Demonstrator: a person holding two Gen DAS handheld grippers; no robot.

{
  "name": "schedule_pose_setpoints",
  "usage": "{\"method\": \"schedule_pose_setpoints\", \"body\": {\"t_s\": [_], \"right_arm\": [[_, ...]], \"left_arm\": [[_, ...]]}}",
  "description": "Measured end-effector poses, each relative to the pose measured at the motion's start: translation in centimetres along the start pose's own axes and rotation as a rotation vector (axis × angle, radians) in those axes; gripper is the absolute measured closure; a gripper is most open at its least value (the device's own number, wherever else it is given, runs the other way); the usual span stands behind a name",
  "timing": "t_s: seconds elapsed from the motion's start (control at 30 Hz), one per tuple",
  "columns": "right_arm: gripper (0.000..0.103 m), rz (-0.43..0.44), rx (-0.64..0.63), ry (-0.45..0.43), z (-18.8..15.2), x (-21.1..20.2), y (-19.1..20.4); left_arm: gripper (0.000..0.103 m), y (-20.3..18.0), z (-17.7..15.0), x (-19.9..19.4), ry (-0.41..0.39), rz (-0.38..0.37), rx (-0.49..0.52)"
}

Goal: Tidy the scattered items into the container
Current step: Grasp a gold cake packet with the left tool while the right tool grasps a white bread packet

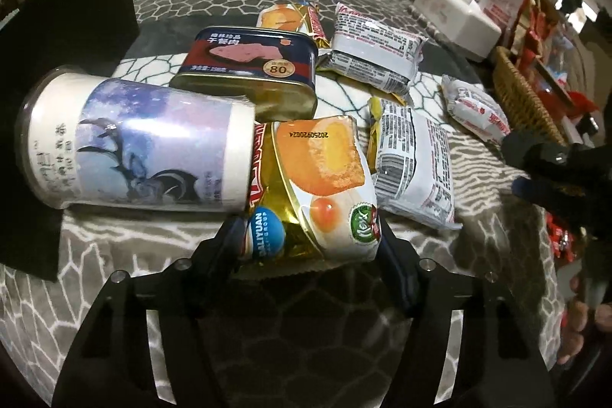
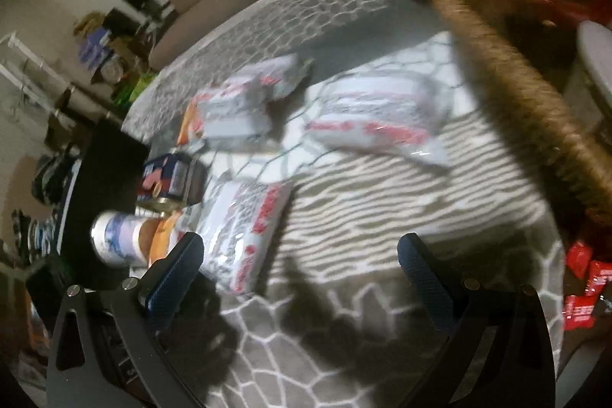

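Left wrist view: the left gripper (image 1: 311, 243) has its fingers clamped on a gold and orange cake packet (image 1: 317, 186) lying on the patterned desk (image 1: 114, 255). A paper cup (image 1: 141, 144) lies on its side just left of it, a meat tin (image 1: 248, 67) behind. The wicker basket (image 1: 524, 94) sits far right.

Right wrist view, blurred: the right gripper (image 2: 302, 255) hangs over the desk, fingers spread wide and empty. White packets (image 2: 382, 117) lie ahead, basket (image 2: 528, 94) at right.
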State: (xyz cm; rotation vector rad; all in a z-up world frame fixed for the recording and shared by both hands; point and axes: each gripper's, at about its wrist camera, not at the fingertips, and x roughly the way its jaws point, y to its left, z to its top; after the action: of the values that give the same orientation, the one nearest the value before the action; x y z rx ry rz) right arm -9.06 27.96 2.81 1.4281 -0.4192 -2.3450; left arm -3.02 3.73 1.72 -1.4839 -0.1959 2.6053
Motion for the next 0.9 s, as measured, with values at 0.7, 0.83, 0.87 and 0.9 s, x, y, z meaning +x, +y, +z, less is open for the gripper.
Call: {"method": "schedule_pose_setpoints", "body": {"t_s": [0.7, 0.83, 0.87, 0.9], "right_arm": [[0.037, -0.161, -0.095, 0.050, -2.7, 4.5, 6.2], [0.038, -0.106, -0.114, 0.064, -3.5, 1.9, 5.8], [0.038, -0.078, -0.117, 0.080, -3.9, 1.3, 5.7], [0.038, -0.064, -0.124, 0.090, -4.2, 0.8, 5.6]], "left_arm": [[0.041, 1.5, -6.2, -4.9, 0.017, 0.018, 0.109], [0.041, 2.2, -6.9, -5.3, 0.022, 0.015, 0.093], [0.041, 2.3, -7.2, -5.5, 0.020, 0.017, 0.093], [0.041, 2.5, -7.5, -5.6, 0.020, 0.020, 0.094]]}}
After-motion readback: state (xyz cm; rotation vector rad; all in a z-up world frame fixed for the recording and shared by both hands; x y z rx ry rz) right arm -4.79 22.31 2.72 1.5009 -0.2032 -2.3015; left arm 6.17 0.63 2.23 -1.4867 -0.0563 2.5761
